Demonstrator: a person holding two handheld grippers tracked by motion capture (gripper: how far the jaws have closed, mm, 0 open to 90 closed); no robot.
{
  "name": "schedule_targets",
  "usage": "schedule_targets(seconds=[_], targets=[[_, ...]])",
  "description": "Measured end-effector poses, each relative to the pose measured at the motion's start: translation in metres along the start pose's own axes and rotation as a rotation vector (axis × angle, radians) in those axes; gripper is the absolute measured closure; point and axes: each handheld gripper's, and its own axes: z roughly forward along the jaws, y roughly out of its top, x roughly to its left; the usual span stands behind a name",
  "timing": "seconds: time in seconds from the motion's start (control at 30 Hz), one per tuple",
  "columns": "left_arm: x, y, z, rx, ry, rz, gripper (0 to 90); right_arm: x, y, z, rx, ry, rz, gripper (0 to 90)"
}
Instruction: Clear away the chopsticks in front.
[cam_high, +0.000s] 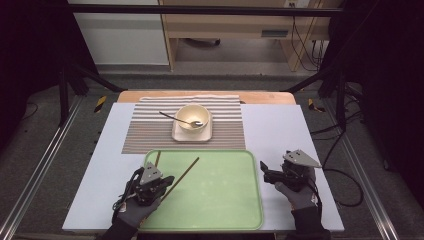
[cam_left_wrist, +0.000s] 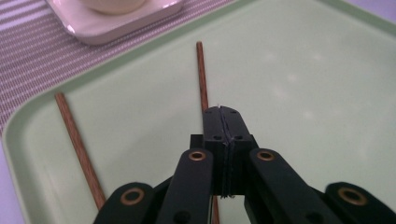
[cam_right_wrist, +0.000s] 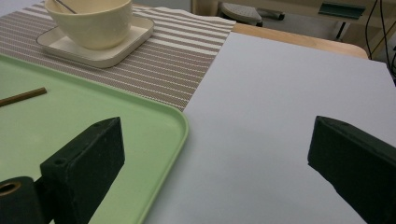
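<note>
Left tool (cam_left_wrist: 223, 114) clamps thin brown chopstick (cam_left_wrist: 201, 70).

Two chopsticks (cam_high: 181, 178), one tray (cam_high: 225, 210), one bowl (cam_high: 192, 117), one spoon (cam_high: 181, 120)

No text, label, brand, number or sign can be read anywhere in these pictures. The green tray (cam_high: 220, 200), the striped placemat (cam_high: 150, 130), the cream bowl (cam_high: 192, 116) on its square plate (cam_high: 192, 134) and the two chopsticks carry no print. The far cabinet (cam_high: 235, 25) bears a small dark plate (cam_high: 274, 33) on its front edge, but it is too small and blurred to make out any writing. Yellow and black striped markers (cam_high: 100, 103) sit on the floor at the far corners of the bench (cam_high: 280, 130); they are plain hazard stripes without letters.
</note>
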Motion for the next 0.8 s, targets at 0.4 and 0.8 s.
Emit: schedule_targets(seconds=[0.4, 0.8], targets=[[-0.006, 0.027, 0.046, 0.057, -0.055, 0.054, 89.6, -0.001, 0.001, -0.002, -0.009, 0.004, 0.000, 4.0], [-0.006, 0.020, 0.071, 0.146, -0.044, 0.088, 89.7, 0.000, 0.001, -0.001, -0.005, 0.009, -0.006, 3.9]])
